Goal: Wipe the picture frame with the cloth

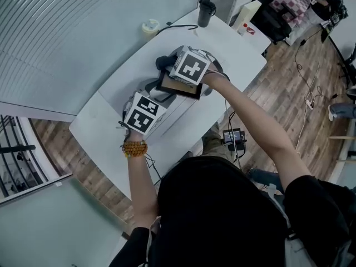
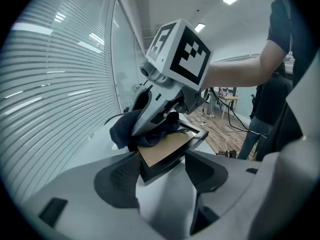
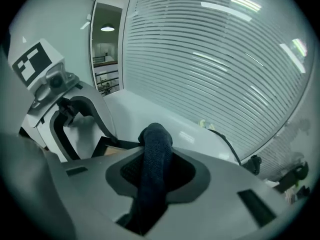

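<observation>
A black picture frame [image 1: 179, 88] with a brown backing [image 2: 167, 146] is tilted above the white table [image 1: 233, 54]. My left gripper [image 2: 160, 173] is shut on the frame's near corner, one pad on each side. In the head view its marker cube [image 1: 143, 113] sits nearer to me than the frame. My right gripper [image 3: 155, 171] is shut on a dark blue cloth [image 3: 154, 159]. The cloth [image 2: 127, 129] is bunched on the frame's far end under that gripper [image 2: 146, 133]. The right marker cube [image 1: 190, 65] hides part of the frame.
A black cup [image 1: 206, 11], a pale lidded cup [image 1: 150, 26], a black cable [image 1: 179, 26] and a white box [image 1: 247, 14] stand along the table's far side. Slatted blinds [image 3: 225, 69] close off the far side. The wooden floor [image 1: 278, 88] lies to the right.
</observation>
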`<state>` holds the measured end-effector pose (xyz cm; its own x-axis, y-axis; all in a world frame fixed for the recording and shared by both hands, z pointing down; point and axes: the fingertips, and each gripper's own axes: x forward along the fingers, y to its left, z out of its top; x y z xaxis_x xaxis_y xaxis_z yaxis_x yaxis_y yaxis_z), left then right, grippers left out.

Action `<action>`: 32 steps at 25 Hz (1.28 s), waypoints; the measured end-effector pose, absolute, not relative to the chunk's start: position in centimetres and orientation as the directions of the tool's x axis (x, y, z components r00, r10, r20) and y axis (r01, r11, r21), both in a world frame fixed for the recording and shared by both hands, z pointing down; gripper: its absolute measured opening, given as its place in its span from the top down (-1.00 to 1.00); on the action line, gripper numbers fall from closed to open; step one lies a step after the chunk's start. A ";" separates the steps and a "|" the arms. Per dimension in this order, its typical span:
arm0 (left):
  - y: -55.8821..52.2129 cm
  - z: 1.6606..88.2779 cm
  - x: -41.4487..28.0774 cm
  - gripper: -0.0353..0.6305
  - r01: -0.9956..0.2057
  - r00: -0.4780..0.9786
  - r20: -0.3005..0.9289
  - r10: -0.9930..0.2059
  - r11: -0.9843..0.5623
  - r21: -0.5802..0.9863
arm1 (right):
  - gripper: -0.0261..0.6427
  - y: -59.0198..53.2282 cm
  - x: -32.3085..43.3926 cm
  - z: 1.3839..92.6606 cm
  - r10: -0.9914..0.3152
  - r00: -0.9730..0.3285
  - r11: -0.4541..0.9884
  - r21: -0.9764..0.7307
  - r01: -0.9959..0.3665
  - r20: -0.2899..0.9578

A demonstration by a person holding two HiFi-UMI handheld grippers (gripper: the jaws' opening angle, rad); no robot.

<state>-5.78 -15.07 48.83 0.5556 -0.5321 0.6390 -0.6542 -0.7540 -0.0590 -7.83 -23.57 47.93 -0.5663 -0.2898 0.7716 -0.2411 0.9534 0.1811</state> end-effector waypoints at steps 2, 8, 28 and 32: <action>-15.1 48.8 -5.8 0.05 -0.656 0.554 0.640 -0.533 -0.753 -0.059 | 0.68 -23.1 -7.8 47.6 -0.306 -0.557 0.950 0.204 -0.238 0.772; -15.2 48.8 -5.9 0.05 -0.656 0.554 0.640 -0.532 -0.753 -0.058 | 0.70 -19.1 -8.1 48.7 -0.236 -0.515 0.971 0.175 -0.164 0.824; -14.9 48.4 -5.9 0.06 -0.655 0.555 0.637 -0.535 -0.753 -0.062 | 0.69 -23.0 -4.5 47.2 -0.378 -0.549 0.926 0.306 -0.222 0.746; -15.0 48.6 -6.1 0.06 -0.659 0.553 0.637 -0.537 -0.750 -0.060 | 0.70 -23.4 -4.6 48.0 -0.355 -0.586 0.919 0.156 -0.362 0.729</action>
<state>-6.10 -15.04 48.61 0.5529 -0.5368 0.6373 -0.6592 -0.7496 -0.0595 -4.60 -23.39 47.99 -0.5860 -0.3548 0.7285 -0.3619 0.9190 0.1564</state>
